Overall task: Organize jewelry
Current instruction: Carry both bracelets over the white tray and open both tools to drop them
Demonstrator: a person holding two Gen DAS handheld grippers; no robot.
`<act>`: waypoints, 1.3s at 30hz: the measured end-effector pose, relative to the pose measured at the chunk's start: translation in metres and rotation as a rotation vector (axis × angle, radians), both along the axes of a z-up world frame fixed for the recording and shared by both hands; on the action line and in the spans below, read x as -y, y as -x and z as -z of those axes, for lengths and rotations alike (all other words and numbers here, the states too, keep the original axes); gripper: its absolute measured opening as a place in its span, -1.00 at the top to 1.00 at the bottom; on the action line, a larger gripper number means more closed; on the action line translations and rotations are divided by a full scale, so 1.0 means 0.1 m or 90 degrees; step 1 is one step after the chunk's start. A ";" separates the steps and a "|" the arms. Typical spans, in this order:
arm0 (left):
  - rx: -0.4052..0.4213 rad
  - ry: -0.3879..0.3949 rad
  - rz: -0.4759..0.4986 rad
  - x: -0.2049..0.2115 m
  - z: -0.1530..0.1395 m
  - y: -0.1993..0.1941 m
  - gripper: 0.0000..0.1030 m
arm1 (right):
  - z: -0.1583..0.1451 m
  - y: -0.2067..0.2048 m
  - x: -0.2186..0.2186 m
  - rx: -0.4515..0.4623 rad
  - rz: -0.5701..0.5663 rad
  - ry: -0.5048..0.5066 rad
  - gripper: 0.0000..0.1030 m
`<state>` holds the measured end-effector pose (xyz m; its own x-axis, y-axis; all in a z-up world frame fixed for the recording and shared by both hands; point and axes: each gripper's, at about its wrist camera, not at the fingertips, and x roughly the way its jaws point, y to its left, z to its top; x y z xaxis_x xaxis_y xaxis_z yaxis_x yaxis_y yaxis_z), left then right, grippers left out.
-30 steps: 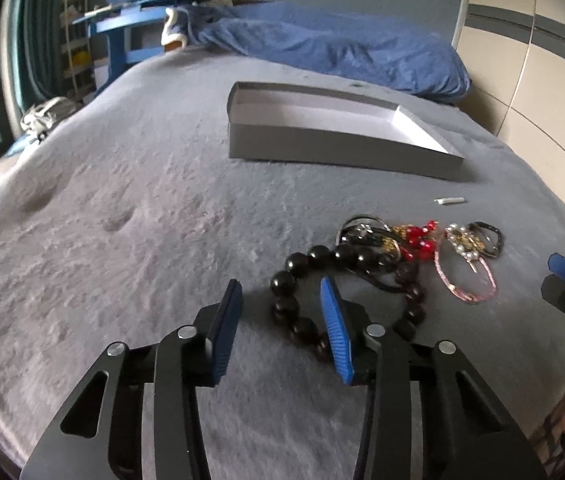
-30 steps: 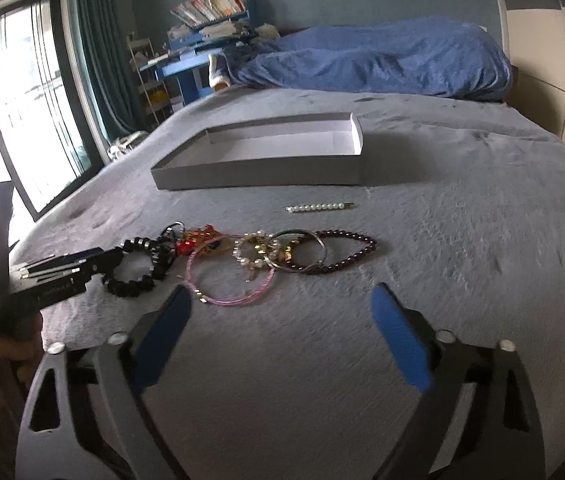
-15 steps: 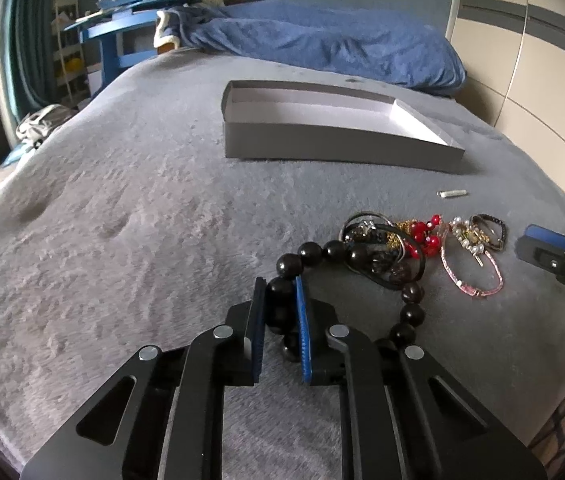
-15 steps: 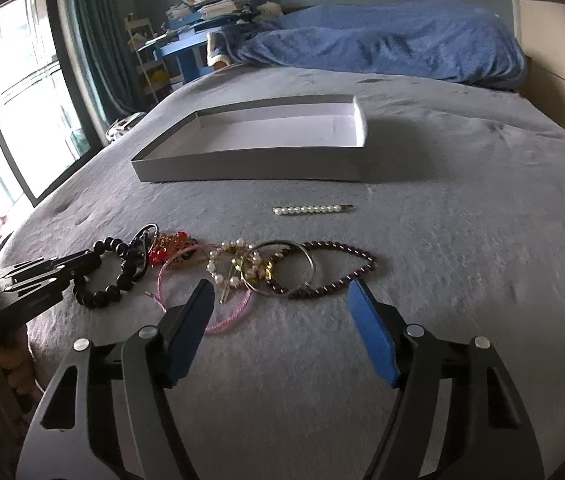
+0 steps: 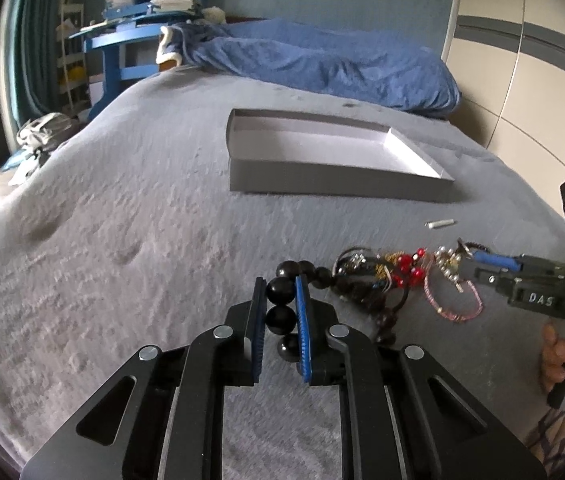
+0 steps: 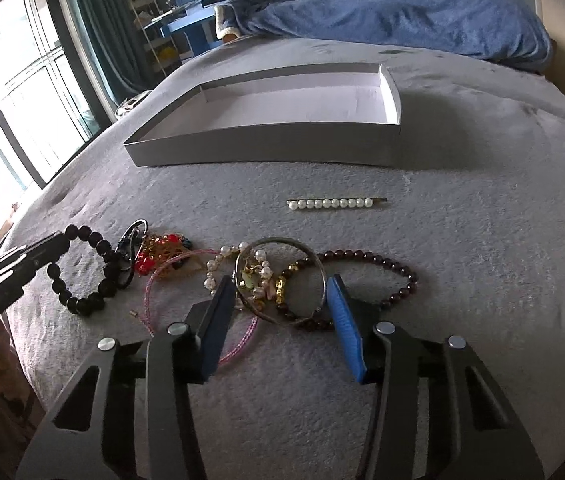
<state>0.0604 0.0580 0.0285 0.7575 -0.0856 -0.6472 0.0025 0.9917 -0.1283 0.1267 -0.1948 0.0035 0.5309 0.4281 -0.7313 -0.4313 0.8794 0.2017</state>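
Observation:
My left gripper (image 5: 279, 296) is shut on the black bead bracelet (image 5: 281, 317), whose beads sit between the blue pads; it also shows in the right wrist view (image 6: 82, 276). My right gripper (image 6: 280, 290) is open, its fingers either side of a silver bangle (image 6: 282, 246) that lies over pearl and gold pieces (image 6: 258, 276) and a dark red bead bracelet (image 6: 374, 264). A pink cord bracelet (image 6: 154, 280) and a red bead cluster (image 6: 150, 258) lie between the two. A shallow grey box (image 6: 266, 146) stands empty behind.
A pearl hair pin (image 6: 334, 203) lies alone on the grey bedspread (image 6: 482, 240) between the jewelry and the box. A blue duvet (image 6: 402, 12) is heaped at the far end. A window (image 6: 6, 100) and a blue desk (image 5: 122, 44) are on the left.
My left gripper closed on the black bead bracelet and has begun pulling it. My right gripper moved forward and down over the silver bangle, its jaws narrowing.

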 end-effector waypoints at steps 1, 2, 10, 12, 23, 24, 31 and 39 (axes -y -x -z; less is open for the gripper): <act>0.003 0.002 0.001 0.00 -0.02 0.00 0.71 | -0.01 0.01 0.00 0.003 -0.001 -0.002 0.28; 0.007 0.004 0.002 -0.01 -0.04 -0.01 0.71 | -0.01 0.03 0.01 0.005 -0.007 -0.009 0.37; 0.049 0.020 0.013 -0.02 -0.34 -0.02 0.71 | -0.08 0.05 0.06 0.015 0.005 -0.029 0.51; 0.056 0.023 0.011 -0.03 -0.39 -0.03 0.71 | -0.11 0.07 0.07 0.027 0.001 -0.039 0.71; 0.084 0.035 0.008 -0.15 -0.64 -0.13 0.71 | -0.41 0.07 0.10 0.071 -0.005 -0.087 0.92; 0.088 0.035 0.009 -0.15 -0.67 -0.15 0.71 | -0.45 0.06 0.09 0.074 -0.006 -0.090 0.92; 0.113 0.047 0.018 -0.17 -0.88 -0.34 0.71 | -0.65 -0.17 0.02 0.088 -0.017 -0.102 0.92; 0.138 0.059 0.028 -0.10 -1.02 -0.76 0.71 | -0.75 -0.62 -0.09 0.094 -0.024 -0.093 0.92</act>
